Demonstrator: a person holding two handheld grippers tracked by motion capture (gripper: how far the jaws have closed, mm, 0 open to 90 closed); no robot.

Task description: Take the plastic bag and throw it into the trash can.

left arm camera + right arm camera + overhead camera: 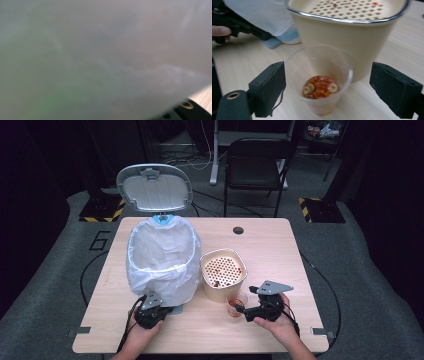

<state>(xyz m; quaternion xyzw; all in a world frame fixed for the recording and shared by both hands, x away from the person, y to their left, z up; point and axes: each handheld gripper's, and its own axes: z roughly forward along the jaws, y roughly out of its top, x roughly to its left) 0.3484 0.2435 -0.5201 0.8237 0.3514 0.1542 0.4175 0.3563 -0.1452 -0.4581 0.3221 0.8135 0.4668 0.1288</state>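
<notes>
Your right gripper (327,90) brackets the plastic cup (319,80), jaws spread wide, pads clear of it.
Cup stands on the table (280,245), touching the beige strainer bin (223,275); your left gripper (152,312), closed, presses the bin-liner bag (160,255).

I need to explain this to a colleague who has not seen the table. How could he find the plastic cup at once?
Start at the big white-bagged bin on the wooden table. Right of it stands a beige perforated container; the clear cup stands just in front of that, between the right gripper jaws. It alone is transparent, with red and pale pieces at the bottom.
</notes>
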